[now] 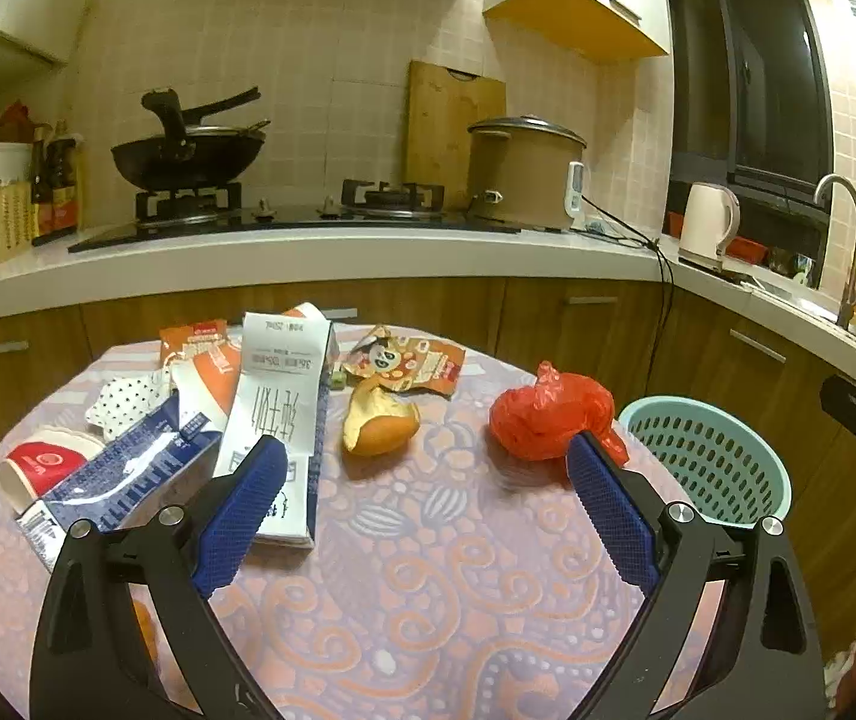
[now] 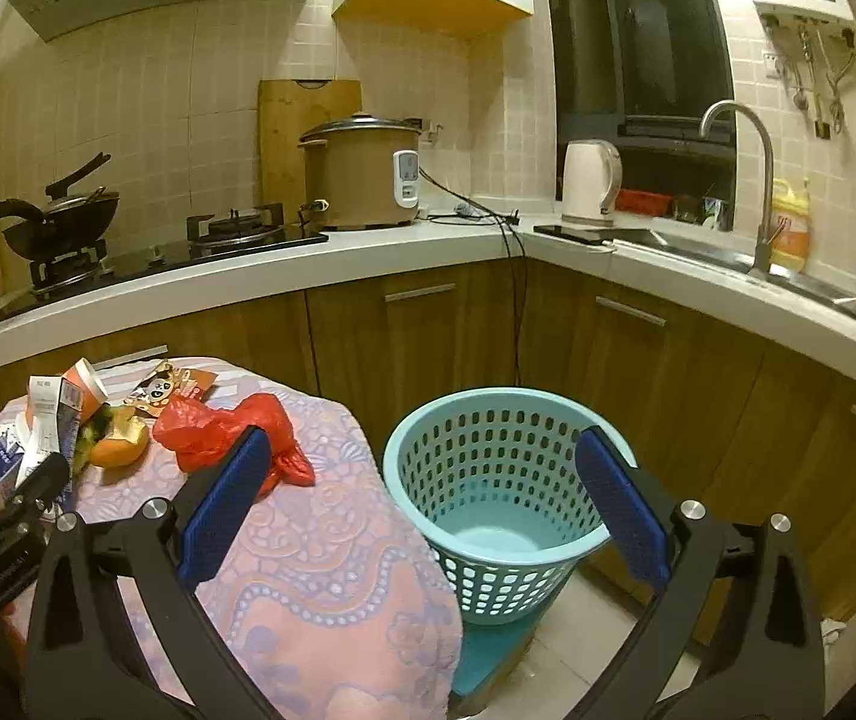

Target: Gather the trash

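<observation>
Trash lies on the round table's patterned cloth (image 1: 428, 600): a red plastic bag (image 1: 548, 414), a piece of orange peel (image 1: 377, 420), a panda snack wrapper (image 1: 410, 360), a white carton (image 1: 284, 414), a blue carton (image 1: 128, 480) and a red paper cup (image 1: 47, 468). My left gripper (image 1: 428, 450) hovers open over the cloth, with the peel just ahead between its blue pads and nothing held. My right gripper (image 2: 422, 438) is open above the table's right edge, facing the teal basket (image 2: 506, 480), whose bottom is bare. The red bag (image 2: 224, 426) lies behind its left pad.
The basket (image 1: 710, 462) stands on a teal stool (image 2: 488, 660) close to the table's right side. Behind runs a white counter (image 1: 308, 258) with a wok, a rice cooker (image 1: 524, 174) and a kettle (image 1: 707, 222). An orange wrapper (image 1: 200, 348) and spotted paper (image 1: 128, 399) lie at the table's far left.
</observation>
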`<state>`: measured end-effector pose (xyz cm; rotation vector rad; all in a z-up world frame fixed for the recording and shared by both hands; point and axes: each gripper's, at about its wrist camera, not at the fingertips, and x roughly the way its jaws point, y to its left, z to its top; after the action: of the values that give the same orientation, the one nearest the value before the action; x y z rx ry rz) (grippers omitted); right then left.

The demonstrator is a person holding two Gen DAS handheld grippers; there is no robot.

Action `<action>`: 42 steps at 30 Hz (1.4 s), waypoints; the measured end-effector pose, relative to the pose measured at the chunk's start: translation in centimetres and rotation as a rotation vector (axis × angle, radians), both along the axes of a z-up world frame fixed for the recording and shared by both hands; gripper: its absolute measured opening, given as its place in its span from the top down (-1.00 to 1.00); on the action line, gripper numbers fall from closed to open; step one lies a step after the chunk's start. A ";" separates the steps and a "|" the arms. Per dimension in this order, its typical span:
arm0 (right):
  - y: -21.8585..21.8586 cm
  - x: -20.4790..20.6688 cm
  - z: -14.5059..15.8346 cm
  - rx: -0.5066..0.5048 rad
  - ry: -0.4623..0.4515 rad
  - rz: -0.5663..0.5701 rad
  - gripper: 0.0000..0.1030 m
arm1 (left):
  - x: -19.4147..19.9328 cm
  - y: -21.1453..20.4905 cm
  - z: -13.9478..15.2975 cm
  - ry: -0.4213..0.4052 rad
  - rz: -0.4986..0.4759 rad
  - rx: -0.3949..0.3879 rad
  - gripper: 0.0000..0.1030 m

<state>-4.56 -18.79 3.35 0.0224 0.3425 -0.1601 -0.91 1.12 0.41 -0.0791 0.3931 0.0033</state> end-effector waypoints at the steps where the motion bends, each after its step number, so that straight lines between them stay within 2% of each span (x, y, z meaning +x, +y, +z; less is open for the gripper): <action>1: 0.0 -0.1 0.0 -0.002 -0.004 -0.002 -0.88 | 0.0 0.0 0.1 -0.003 0.000 0.000 -0.79; 10: -0.3 0.3 -0.2 0.015 0.002 -0.003 -0.88 | -0.5 -0.2 0.4 -0.019 -0.018 0.001 -0.80; 17: 0.2 0.4 -0.4 -0.014 0.003 -0.005 -0.88 | -0.6 -0.1 0.5 -0.032 -0.010 -0.002 -0.82; 42: 0.4 0.5 -0.8 -0.019 0.015 -0.012 -0.87 | -0.2 -0.3 0.1 -0.004 -0.029 0.002 -0.83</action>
<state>-4.04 -18.43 2.58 0.0042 0.3558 -0.1751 -1.07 0.79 0.50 -0.0718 0.3906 -0.0248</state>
